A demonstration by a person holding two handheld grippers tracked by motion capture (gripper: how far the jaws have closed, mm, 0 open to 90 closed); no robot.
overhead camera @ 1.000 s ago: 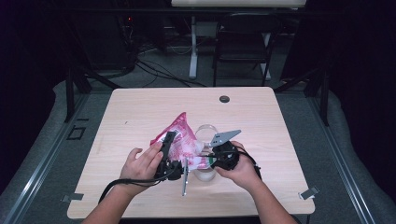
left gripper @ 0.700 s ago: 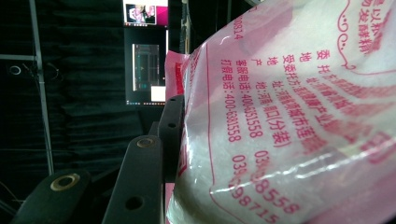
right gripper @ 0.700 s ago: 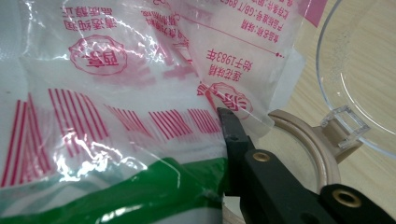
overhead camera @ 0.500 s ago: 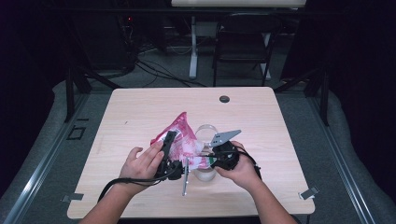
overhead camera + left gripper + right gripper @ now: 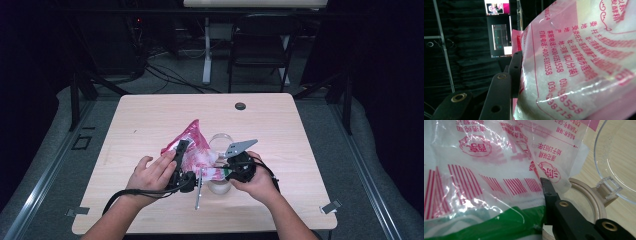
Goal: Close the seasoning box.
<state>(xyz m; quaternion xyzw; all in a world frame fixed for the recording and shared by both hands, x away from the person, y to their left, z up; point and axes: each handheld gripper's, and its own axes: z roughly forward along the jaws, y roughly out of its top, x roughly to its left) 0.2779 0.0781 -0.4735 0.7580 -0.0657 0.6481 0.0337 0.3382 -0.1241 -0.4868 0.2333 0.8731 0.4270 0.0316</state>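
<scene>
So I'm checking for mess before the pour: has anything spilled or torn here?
No spill shows on the table. The pink bag is held between the left gripper and right gripper over the clear jar, lid open. A few white grains cling inside the lid. No tear visible.

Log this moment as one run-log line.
left gripper: shut on pink bag | right gripper: shut on pink bag | clear jar: open, beside bag | spoon: on table

high: above, forward-down, far | gripper views: close on bag [image 5: 192, 147], shared
</scene>
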